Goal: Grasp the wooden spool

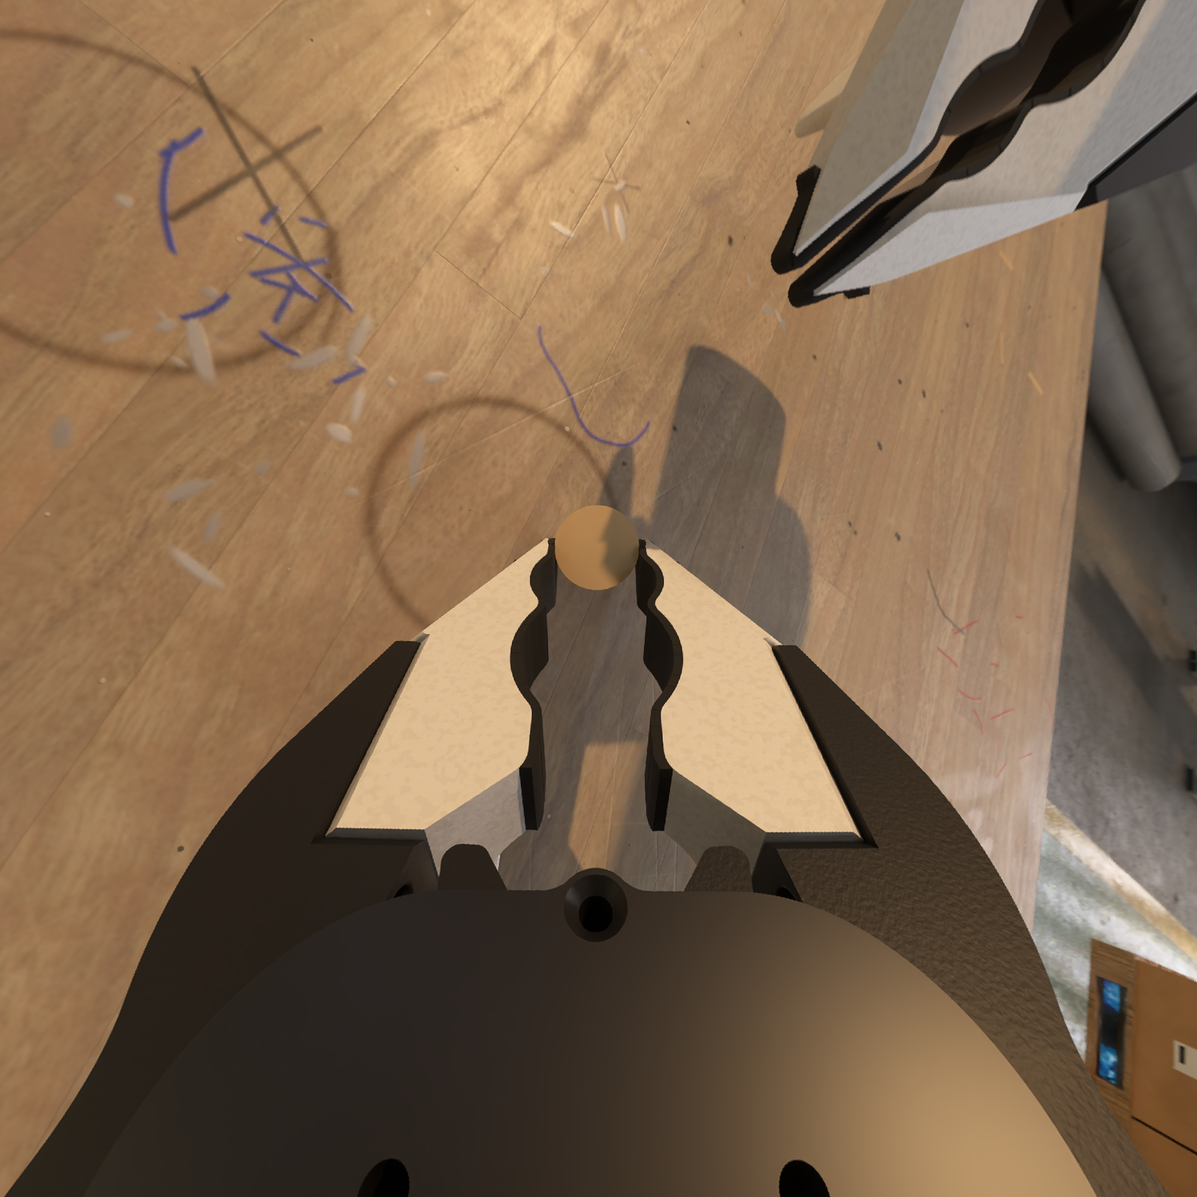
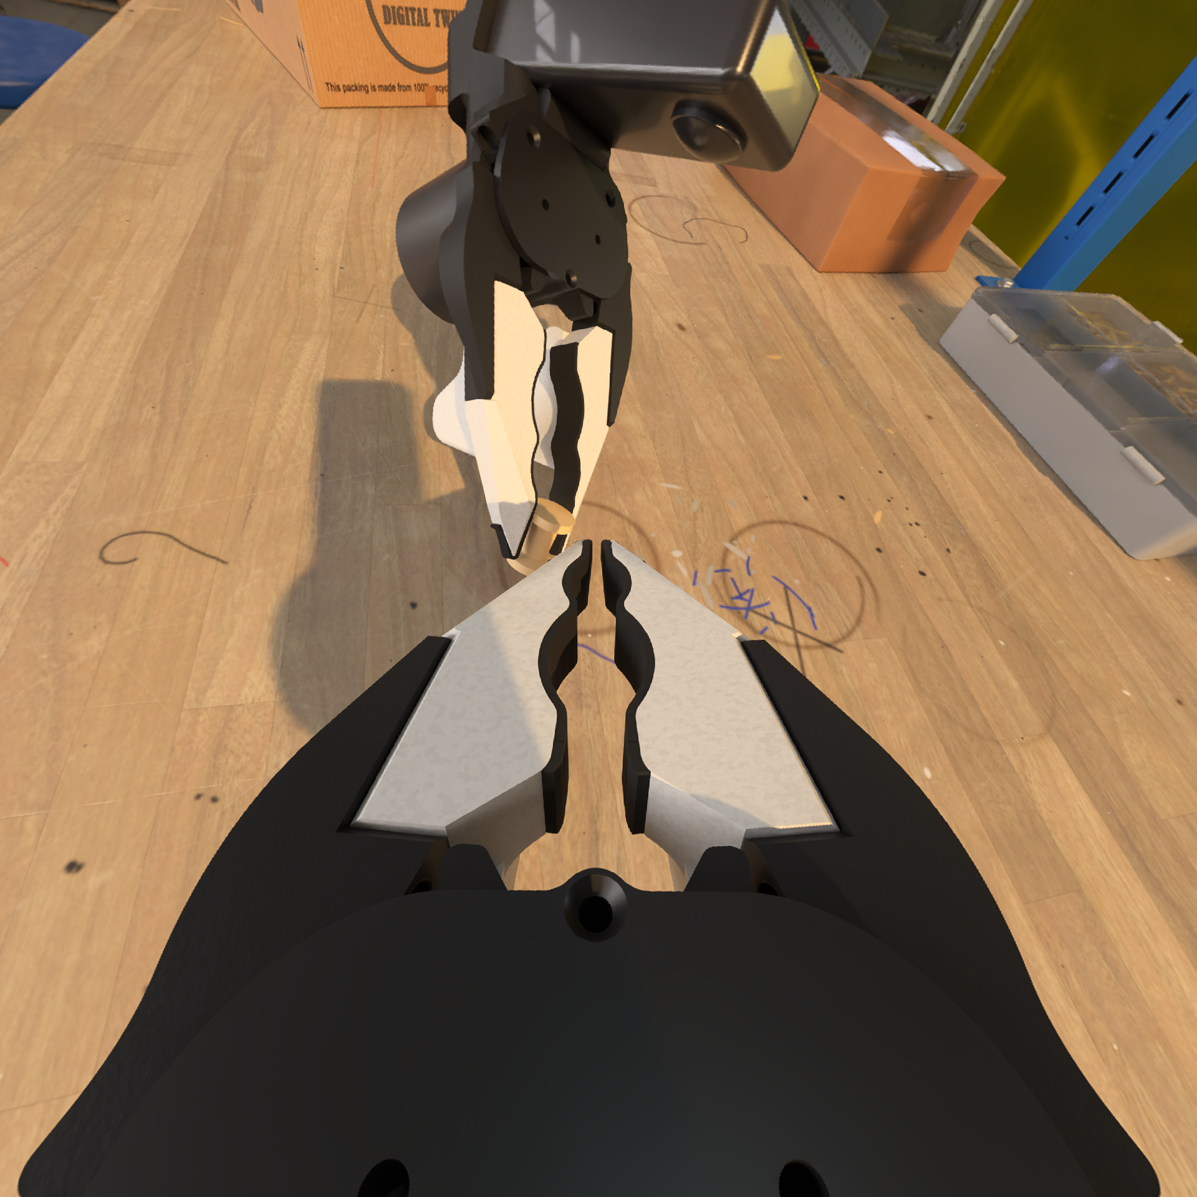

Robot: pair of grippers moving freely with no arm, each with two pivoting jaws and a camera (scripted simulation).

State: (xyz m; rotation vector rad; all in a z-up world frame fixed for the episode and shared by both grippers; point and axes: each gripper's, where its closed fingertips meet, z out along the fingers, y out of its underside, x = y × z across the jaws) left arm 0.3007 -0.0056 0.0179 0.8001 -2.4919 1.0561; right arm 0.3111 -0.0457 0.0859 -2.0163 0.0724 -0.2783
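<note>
Across both views, we see a big wooden table [image 2: 194,324] that fills most of each picture. It has pen scribbles and dark ring marks on it.

At the top of the right wrist view sit two cardboard boxes. One is a box with printing [image 2: 363,58] in the upper middle. The other is a plain orange-brown box [image 2: 861,194] in the upper right. Lower down on the right edge lies a grey case with a clear lid [image 2: 1088,414]. These are well away from our work.

Next comes our left gripper [image 1: 596,550], which fills the bottom of the left wrist view. It points down at the table, so its tips can reach a small thing from above. Its two fingers are partly closed, and the tips press on both sides of the wooden spool [image 1: 596,547]. We think it has hold of the spool.

Our right gripper [image 2: 596,547] fills the bottom of the right wrist view. Its fingers are almost together, with just a thin gap, and nothing is between them. It waits just beside the spool.

The spool is the smallest thing. It sits in the middle of each picture, a little round tan piece, down near the table top.
</note>
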